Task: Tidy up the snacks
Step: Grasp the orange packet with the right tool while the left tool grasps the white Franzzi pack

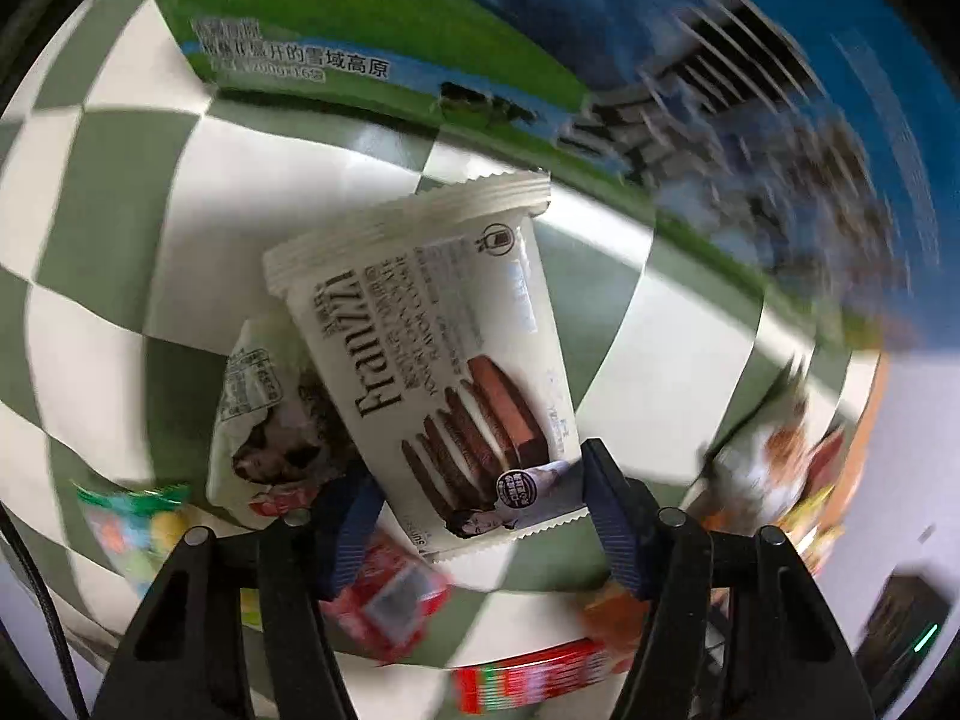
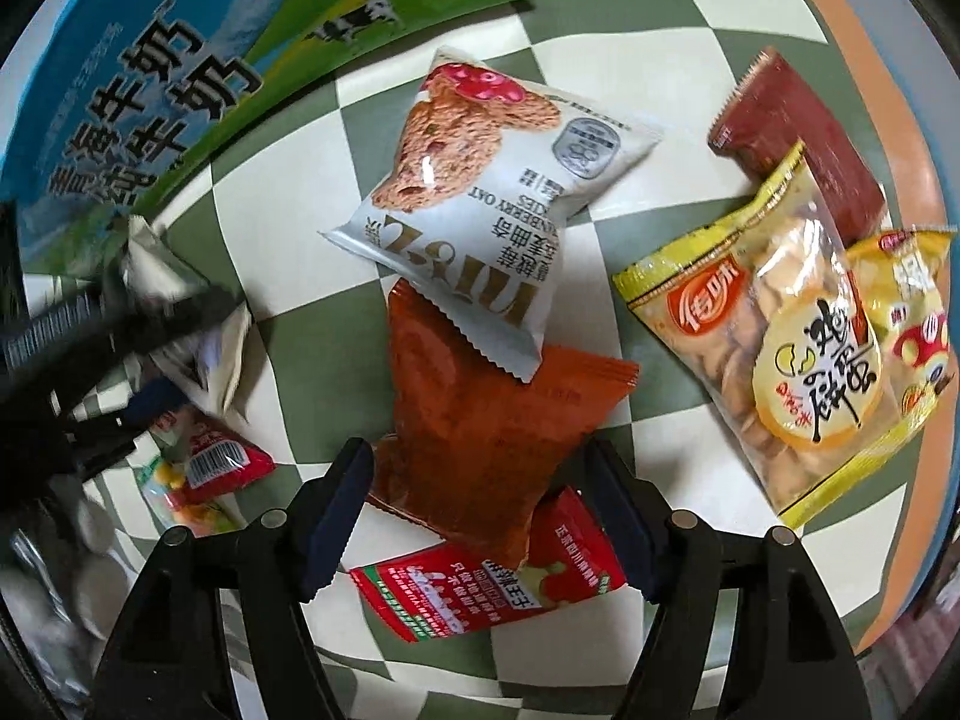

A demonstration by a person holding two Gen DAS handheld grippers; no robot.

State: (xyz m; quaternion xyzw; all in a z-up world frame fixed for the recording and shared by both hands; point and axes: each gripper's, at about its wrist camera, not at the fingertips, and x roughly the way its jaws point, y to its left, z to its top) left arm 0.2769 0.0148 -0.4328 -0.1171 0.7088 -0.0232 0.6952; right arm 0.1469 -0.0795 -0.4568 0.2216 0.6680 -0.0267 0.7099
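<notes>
At lower centre of the left wrist view, the Franzzi cookie packet [image 1: 456, 372] is gripped at its lower end by the left gripper [image 1: 480, 516], its long axis running up-frame toward the milk carton [image 1: 372, 30]. The right gripper [image 2: 474, 516] is seen half-open around the orange packet [image 2: 480, 420], without pressing it.

A green and white checked cloth [image 2: 288, 276] covers the desk, and an orange band with a pale blue border [image 2: 918, 324] runs along its right edge in the right wrist view. The light is soft and even. A dark blurred device with a small green light [image 1: 924, 639] is beyond the desk edge.
</notes>
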